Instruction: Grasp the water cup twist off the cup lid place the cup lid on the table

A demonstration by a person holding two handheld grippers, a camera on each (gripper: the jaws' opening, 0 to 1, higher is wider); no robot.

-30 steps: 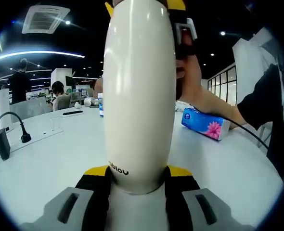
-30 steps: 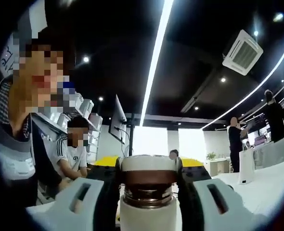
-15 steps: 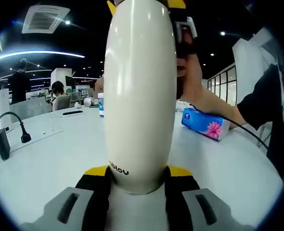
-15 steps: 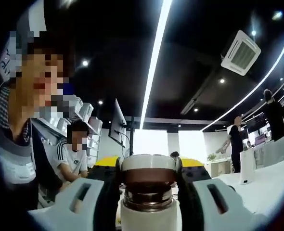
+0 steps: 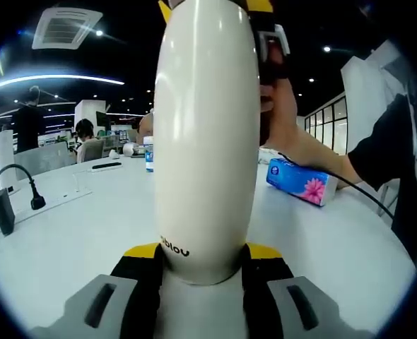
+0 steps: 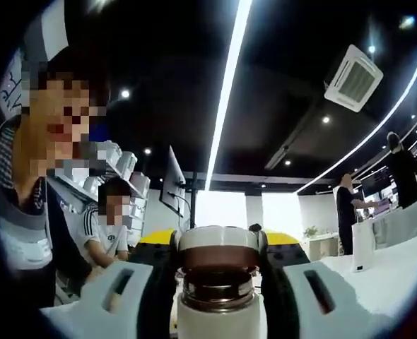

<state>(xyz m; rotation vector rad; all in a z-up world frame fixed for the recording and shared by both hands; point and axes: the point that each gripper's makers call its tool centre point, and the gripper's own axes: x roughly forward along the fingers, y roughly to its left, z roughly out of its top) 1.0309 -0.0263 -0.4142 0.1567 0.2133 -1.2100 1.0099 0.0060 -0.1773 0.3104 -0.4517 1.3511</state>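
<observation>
**Cup held at both ends above the table**

Your left gripper (image 5: pixel 203 265) is clamped around the lower body of a cream-white cup (image 5: pixel 205 134). Its yellow-and-black jaws press against both sides, just beside the small dark lettering printed low on the cup. In the left gripper view the cup stands tall up the middle, with the white table (image 5: pixel 74 226) spread out behind it.

Your right gripper (image 6: pixel 219 251) grips the lid (image 6: pixel 218 248) at the top of the cup. Its jaws close on either side of the lid's white-and-brown band. Just beneath the lid you see a ring of metal thread (image 6: pixel 218 295), and below that the white body of the cup. In the left gripper view, the right gripper appears at the top of the cup, with your hand (image 5: pixel 283 113) behind it.

On the table to the right lies a blue tissue pack (image 5: pixel 302 182) with a pink flower. To the left sit a black cable (image 5: pixel 18 180) and plug. Farther back stands a small blue-labelled bottle (image 5: pixel 148 152). People sit and stand in the background under ceiling lights.
</observation>
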